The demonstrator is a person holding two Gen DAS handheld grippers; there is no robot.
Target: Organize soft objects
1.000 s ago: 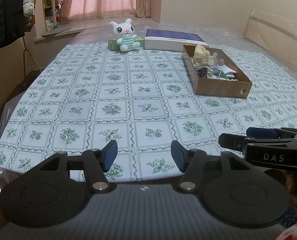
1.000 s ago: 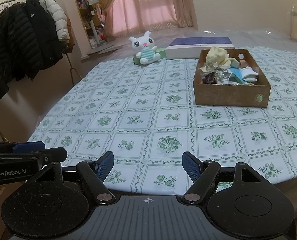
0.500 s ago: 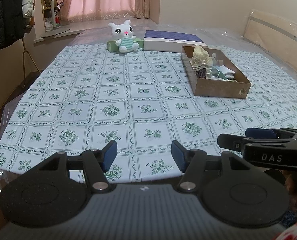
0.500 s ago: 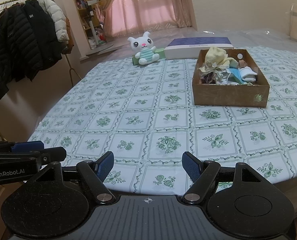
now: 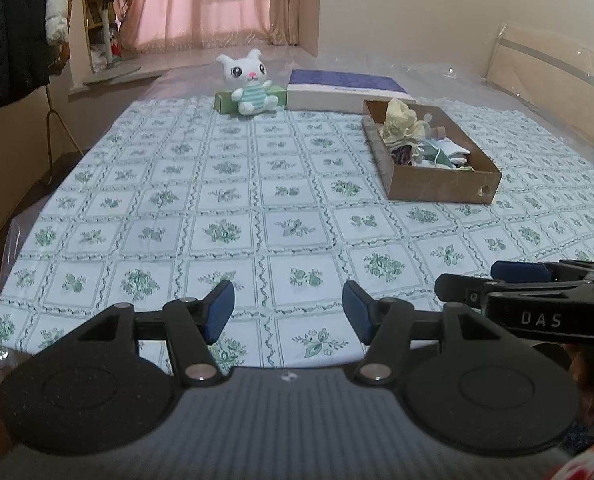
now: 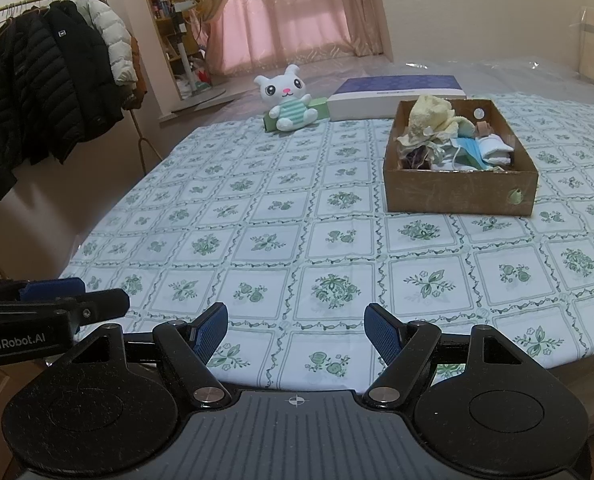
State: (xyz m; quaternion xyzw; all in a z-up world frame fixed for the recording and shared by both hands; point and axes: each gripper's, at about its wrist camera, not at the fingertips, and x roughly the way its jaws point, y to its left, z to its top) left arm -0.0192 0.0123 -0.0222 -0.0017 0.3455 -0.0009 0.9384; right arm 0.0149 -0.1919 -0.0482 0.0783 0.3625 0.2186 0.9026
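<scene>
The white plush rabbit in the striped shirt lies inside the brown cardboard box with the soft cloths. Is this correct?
Not quite. The white plush rabbit in the striped shirt sits outside the brown cardboard box, at the far end of the table against a green carton, as the right wrist view shows. The soft cloths are in the box.

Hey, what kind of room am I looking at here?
Most likely a bedroom in a home: puffer jackets on a clothes rack, a bookshelf beside pink curtains, and a plush bunny on the floral cloth.

Floral-clothed bed (image 6: 337, 240) bears cardboard box (image 6: 457, 194) (full), plush bunny (image 6: 289, 98), book (image 6: 397, 94).
</scene>
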